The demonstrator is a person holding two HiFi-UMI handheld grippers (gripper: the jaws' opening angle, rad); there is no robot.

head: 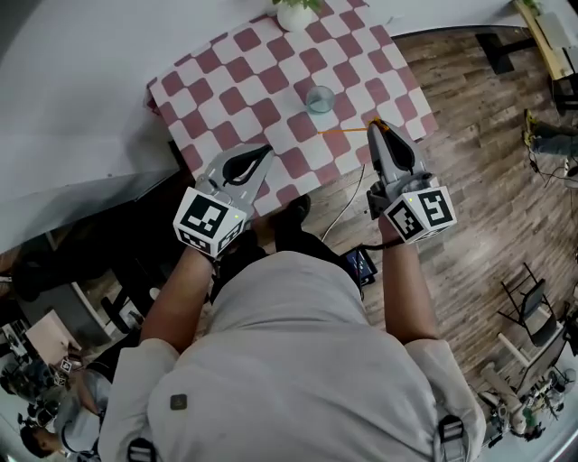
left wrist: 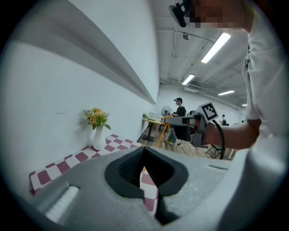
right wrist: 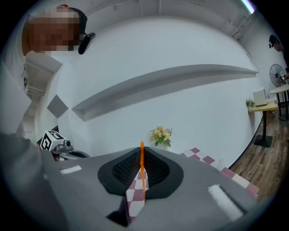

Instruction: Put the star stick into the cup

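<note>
Where the right gripper's [head: 376, 125] jaws meet, they are closed on the star stick [head: 347, 129], a thin orange rod pinched near one end. In the head view the rod runs sideways out of the jaw tips toward the left gripper [head: 264, 152]. Its star end is too small to make out.

Containers:
- Cup [head: 319, 99]: clear, upright on the checked desk [head: 253, 81], just ahead of the right jaws and a little to their left. The stick is outside it, its free end near the cup but apart from it. Contents cannot be made out.
- Vase [head: 295, 14]: white, at the desk's far edge, well ahead of both pairs of jaws, holding flowers.

Left gripper: jaws shut together, nothing between them, held over the desk's near edge.

View differences:
- Only the head view shows the cup.
- Right gripper view shows the stick standing upright in the pinch between the ribbed pads, with the yellow flowers [right wrist: 161, 134] straight beyond the tips.
- Left gripper view has the vase off to the left of its jaws, the right gripper to their right, and a standing person [left wrist: 180, 108] far behind.
</note>
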